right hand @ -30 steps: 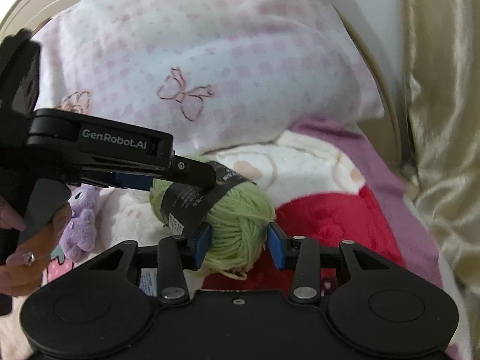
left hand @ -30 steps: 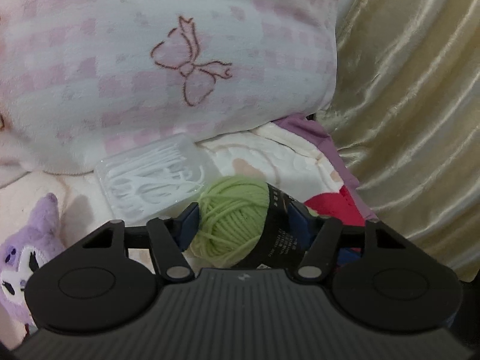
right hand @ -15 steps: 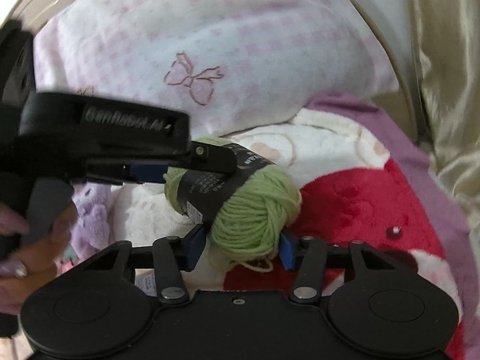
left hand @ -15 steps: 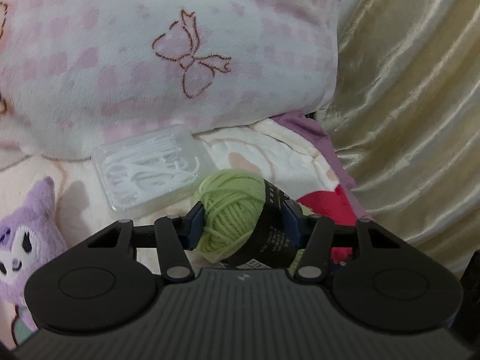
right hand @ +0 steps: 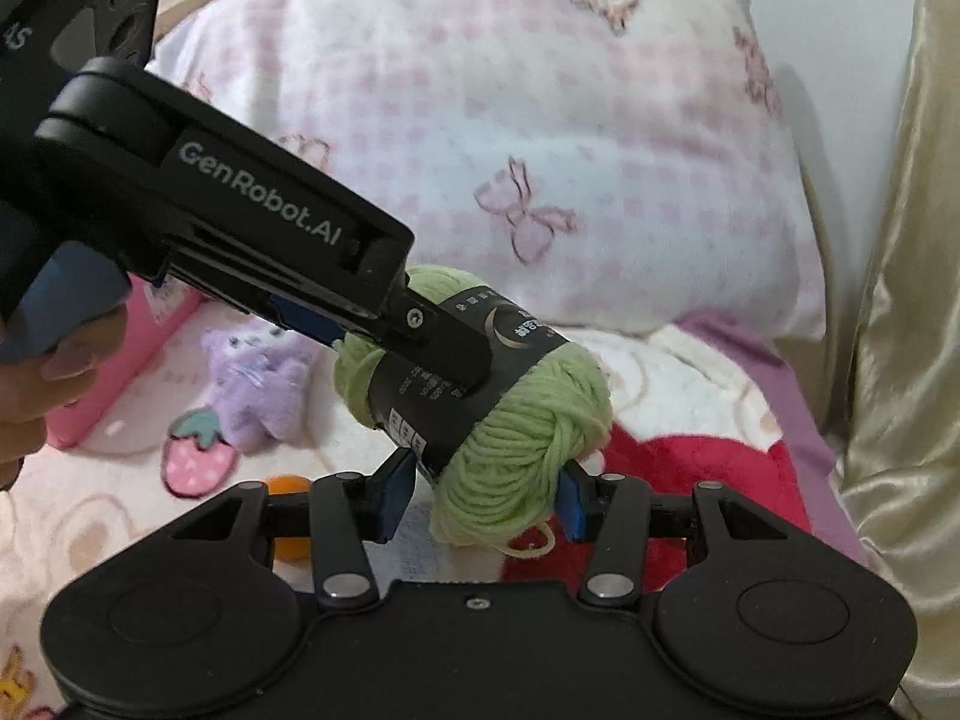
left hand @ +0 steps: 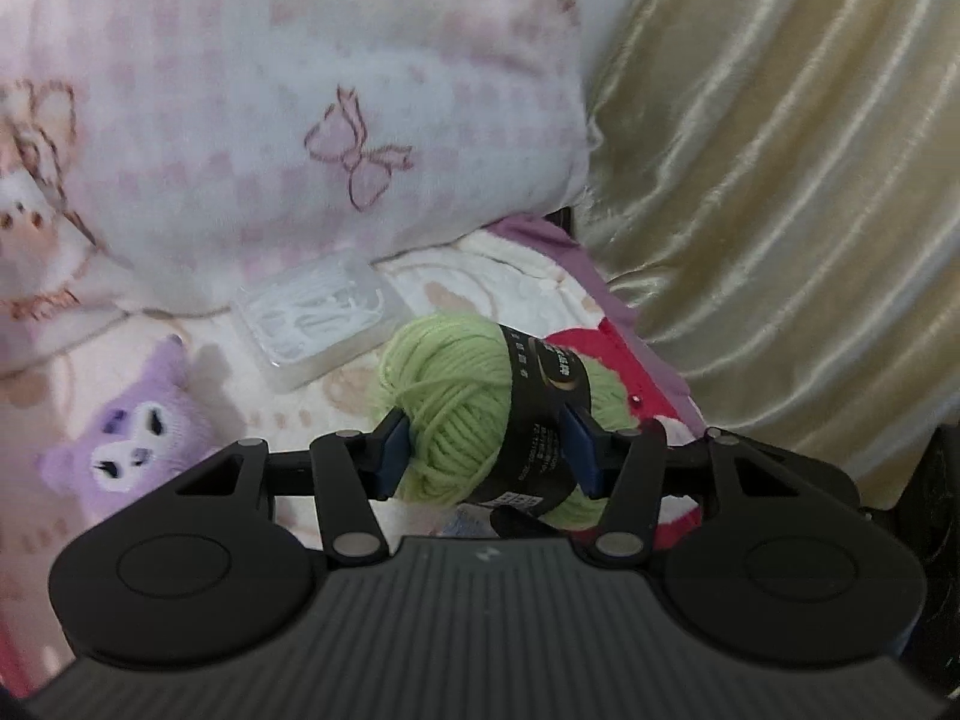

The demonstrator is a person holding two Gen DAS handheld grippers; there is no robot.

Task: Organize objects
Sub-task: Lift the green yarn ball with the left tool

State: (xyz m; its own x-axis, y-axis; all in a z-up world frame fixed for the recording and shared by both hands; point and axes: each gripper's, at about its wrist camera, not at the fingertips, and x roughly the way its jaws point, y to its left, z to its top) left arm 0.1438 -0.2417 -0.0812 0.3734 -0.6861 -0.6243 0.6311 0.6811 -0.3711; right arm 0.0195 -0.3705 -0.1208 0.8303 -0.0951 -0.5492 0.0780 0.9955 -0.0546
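A ball of light green yarn (left hand: 456,372) with a black paper band hangs above the blanket, gripped from two sides. In the left wrist view my left gripper (left hand: 486,450) is shut on it, one blue pad on the bare yarn and the other on the band. In the right wrist view my right gripper (right hand: 483,495) is shut on the lower end of the yarn (right hand: 540,420). There the left gripper (right hand: 408,348) comes in from the upper left, held by a person's hand (right hand: 30,396), and clamps the banded middle.
A pink checked pillow (left hand: 300,90) lies behind, with a gold curtain (left hand: 780,180) on the right. On the blanket are a clear box of floss picks (left hand: 318,312), a purple plush (right hand: 258,378), a strawberry toy (right hand: 195,456), an orange ball (right hand: 288,489) and a pink box (right hand: 120,372).
The left jaws closed in on the yarn. Both grippers then rose with it, and the ball now hangs clear of the blanket. The right gripper rolled.
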